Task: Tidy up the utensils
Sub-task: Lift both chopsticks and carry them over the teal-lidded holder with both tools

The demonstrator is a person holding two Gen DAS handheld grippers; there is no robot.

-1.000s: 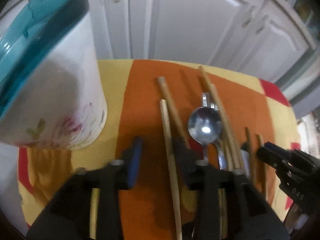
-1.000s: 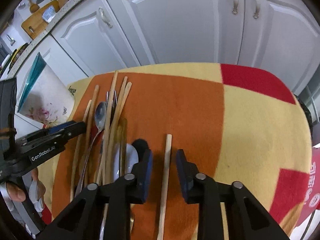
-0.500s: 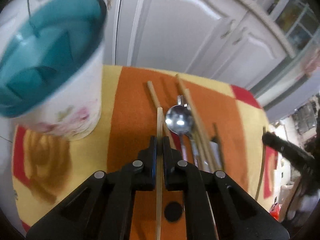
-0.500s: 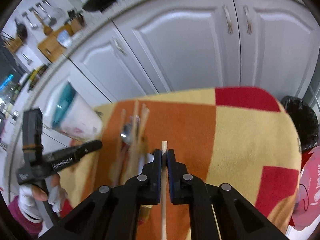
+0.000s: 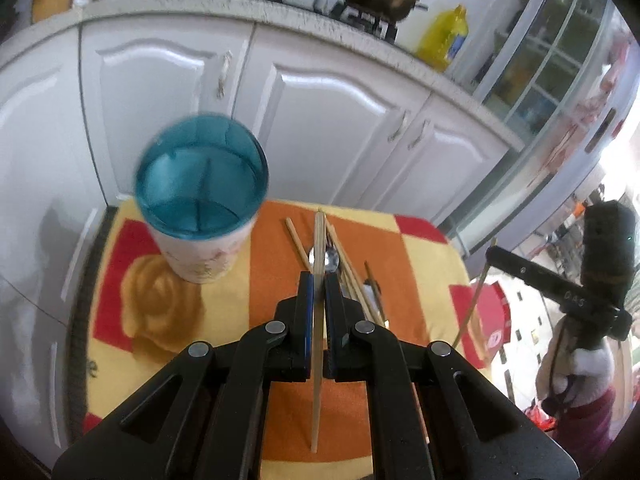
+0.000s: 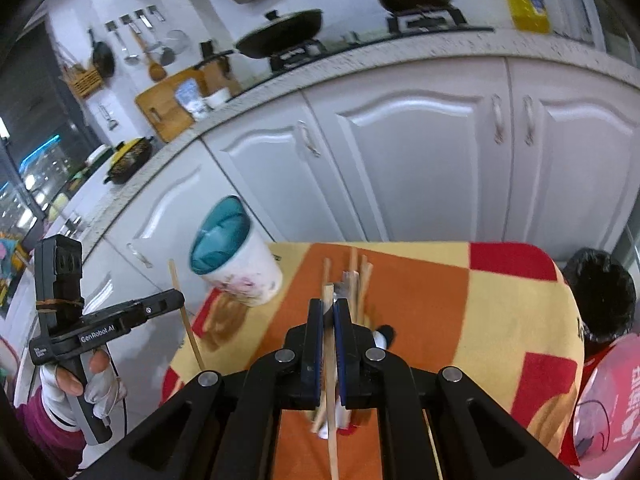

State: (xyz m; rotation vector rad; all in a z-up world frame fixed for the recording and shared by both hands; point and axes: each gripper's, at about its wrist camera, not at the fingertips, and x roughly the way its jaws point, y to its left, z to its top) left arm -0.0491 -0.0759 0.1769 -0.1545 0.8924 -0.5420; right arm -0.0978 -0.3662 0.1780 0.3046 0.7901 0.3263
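Left tongs (image 5: 316, 292) clenched on chopstick (image 5: 318, 320) | right tongs (image 6: 329, 316) clenched on another chopstick (image 6: 330, 360) | both just closed, lifted off cloth (image 5: 224, 312) | next: cup (image 5: 200, 208).

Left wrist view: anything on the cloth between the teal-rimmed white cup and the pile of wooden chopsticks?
Left wrist view: nothing, bare orange cloth between cup and chopstick pile.

Between your left gripper's (image 5: 316, 292) matt black plastic jaws sits a pale, bare wooden chopstick (image 5: 317, 320); your right gripper (image 6: 328, 316) pinches another chopstick (image 6: 330, 380) of the same dull wood. Ahead of the left jaws lies a shiny metal spoon (image 5: 330, 258). Left of them stands a holder (image 5: 200, 208), glossy white with translucent teal plastic inside. Under everything, the tabletop (image 5: 424, 264) wears soft, fuzzy cloth.
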